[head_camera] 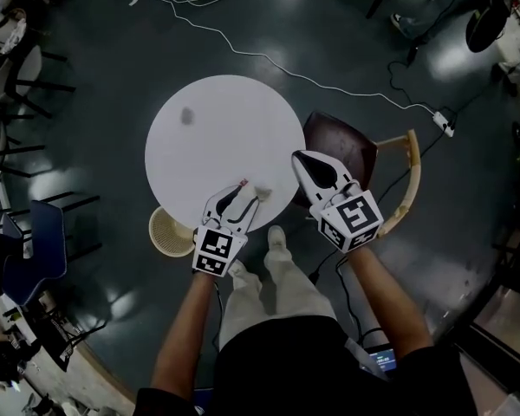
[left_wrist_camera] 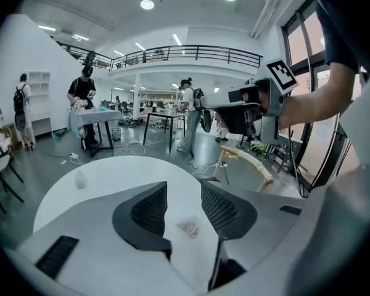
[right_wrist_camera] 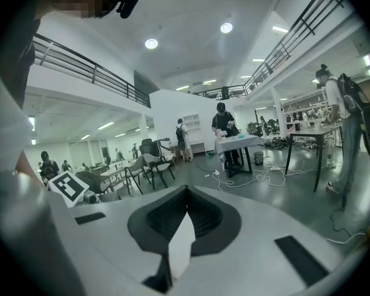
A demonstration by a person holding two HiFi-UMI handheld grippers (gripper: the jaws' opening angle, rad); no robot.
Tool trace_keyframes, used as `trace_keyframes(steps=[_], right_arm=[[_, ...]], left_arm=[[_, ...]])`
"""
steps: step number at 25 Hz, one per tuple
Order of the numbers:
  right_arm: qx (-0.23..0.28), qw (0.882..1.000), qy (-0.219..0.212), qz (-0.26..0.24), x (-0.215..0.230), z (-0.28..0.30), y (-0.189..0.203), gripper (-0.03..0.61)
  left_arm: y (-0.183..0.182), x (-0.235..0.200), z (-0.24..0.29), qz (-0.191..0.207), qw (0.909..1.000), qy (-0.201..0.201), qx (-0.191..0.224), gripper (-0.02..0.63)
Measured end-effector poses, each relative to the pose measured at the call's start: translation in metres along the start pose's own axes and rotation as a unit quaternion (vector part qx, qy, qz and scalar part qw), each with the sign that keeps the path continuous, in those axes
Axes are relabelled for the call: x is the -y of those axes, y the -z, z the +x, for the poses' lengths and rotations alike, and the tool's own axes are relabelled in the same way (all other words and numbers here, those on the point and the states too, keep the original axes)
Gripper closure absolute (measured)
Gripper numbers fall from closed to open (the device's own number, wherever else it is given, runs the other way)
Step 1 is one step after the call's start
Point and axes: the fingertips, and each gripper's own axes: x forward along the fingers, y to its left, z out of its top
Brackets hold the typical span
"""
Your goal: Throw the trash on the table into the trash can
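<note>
Your left hand-held gripper (left_wrist_camera: 183, 196) sits low at the near edge of the round tabletop (head_camera: 225, 137) with its jaws apart. The small crumpled wrapper (left_wrist_camera: 189, 228) lies on the white surface between them, touched by neither pad. That straddle looks like the set-up for a pinch, so the grasp is not yet made. A second scrap (head_camera: 187, 116) rests well apart from it, toward the far left of the tabletop, presumably for a later pass. The trash can (head_camera: 167, 230) stands on the floor just beside the table's near-left rim, close to that same gripper, which makes it the natural carrier. Your right hand-held gripper (right_wrist_camera: 186, 193) is closed on nothing and held off the tabletop, over the brown chair (head_camera: 342, 146), probably just to keep clear.
</note>
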Motion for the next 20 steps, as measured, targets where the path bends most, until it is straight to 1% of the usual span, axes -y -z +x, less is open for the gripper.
trace_keyframes(steps=[2,6,8,12,20], right_arm=[[-0.004,1.0,0.001,0.004,0.003,0.001,0.009,0.561],[-0.011,1.0,0.006,0.007,0.016,0.003,0.023,0.561],[-0.013,1.0,0.01,0.01,0.024,0.003,0.03,0.561],[-0.019,1.0,0.016,0.013,0.037,0.004,0.041,0.561],[-0.031,0.999,0.028,0.026,0.055,-0.002,0.067,0.561]], left_arm=[[0.012,0.002,0.009,0.001,0.9999,0.003,-0.013,0.431],[0.038,0.009,0.032,0.014,0.9985,0.017,-0.049,0.337],[0.053,0.011,0.044,0.02,0.9973,0.023,-0.068,0.315],[0.07,0.016,0.065,0.023,0.9946,0.026,-0.098,0.308],[0.101,0.012,0.098,0.028,0.9888,0.012,-0.146,0.31]])
